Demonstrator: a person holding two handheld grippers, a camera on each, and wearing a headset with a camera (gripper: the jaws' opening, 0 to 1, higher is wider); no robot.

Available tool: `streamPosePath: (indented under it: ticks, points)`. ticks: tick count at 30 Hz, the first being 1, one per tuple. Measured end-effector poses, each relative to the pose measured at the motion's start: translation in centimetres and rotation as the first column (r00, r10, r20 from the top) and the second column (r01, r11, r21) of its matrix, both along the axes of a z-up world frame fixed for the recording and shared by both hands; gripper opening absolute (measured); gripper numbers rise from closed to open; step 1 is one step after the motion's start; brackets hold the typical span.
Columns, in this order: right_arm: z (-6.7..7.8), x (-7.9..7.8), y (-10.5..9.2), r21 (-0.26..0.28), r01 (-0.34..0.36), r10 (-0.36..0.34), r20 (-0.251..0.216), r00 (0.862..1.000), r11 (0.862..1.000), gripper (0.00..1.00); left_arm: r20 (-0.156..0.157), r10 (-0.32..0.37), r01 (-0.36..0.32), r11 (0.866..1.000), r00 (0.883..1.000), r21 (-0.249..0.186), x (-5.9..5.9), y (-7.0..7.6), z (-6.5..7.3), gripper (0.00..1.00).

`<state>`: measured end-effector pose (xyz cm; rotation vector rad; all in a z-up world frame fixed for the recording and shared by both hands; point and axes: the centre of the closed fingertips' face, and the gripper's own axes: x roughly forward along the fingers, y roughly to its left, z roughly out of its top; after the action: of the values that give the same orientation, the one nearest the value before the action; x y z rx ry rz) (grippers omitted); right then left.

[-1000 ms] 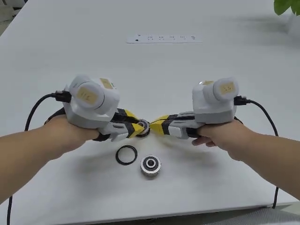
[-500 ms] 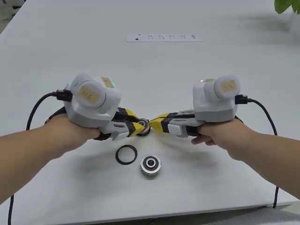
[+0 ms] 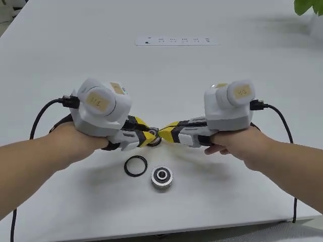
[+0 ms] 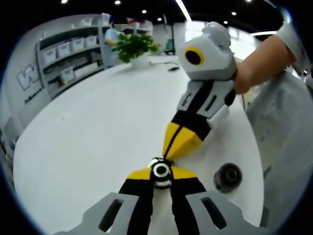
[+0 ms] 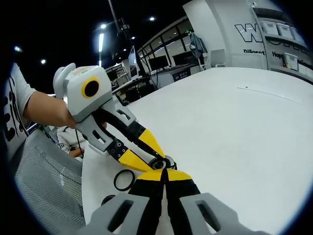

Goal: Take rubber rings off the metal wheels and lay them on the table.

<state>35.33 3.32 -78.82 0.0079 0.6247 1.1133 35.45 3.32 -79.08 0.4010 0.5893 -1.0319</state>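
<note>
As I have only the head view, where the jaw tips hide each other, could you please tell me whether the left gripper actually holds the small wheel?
Observer: Yes. In the left gripper view, the left gripper is clamped on the wheel, whose dark centre faces the camera.
Operator: Thank you. And the other one's jaws?
Observer: The right gripper has its yellow tips shut together at the wheel's edge. Whether they pinch anything, I cannot tell.
Operator: What stands in the background?
Observer: Shelves, seen in the left gripper view.
</note>
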Motion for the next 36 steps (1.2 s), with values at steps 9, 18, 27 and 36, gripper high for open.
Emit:
streamPosePath:
  ticks: [9, 18, 27, 36]
  points:
    - [0.0, 0.2, 0.2, 0.004, -0.017, 0.017, 0.0, 1.0, 1.0, 0.0, -0.001, -0.006, 0.006, 1.0, 1.0, 0.0, 0.0, 0.0, 0.0, 0.13]
    - [0.0, 0.1, 0.2, 0.015, -0.024, 0.024, -0.003, 1.0, 1.0, 0.0, -0.003, -0.009, 0.009, 1.0, 1.0, 0.002, 0.1, 0.0, -0.1, 0.13]
    - [1.4, -0.7, 1.3, 0.076, -0.052, 0.052, -0.006, 0.999, 0.996, 0.0, -0.003, -0.005, 0.005, 1.0, 1.0, -0.001, 0.0, 0.0, -0.1, 0.13]
    - [0.6, 0.1, 0.3, 0.046, -0.012, 0.012, -0.006, 1.0, 0.999, 0.0, 0.0, -0.005, 0.005, 1.0, 1.0, -0.006, -0.2, 0.0, 0.0, 0.13]
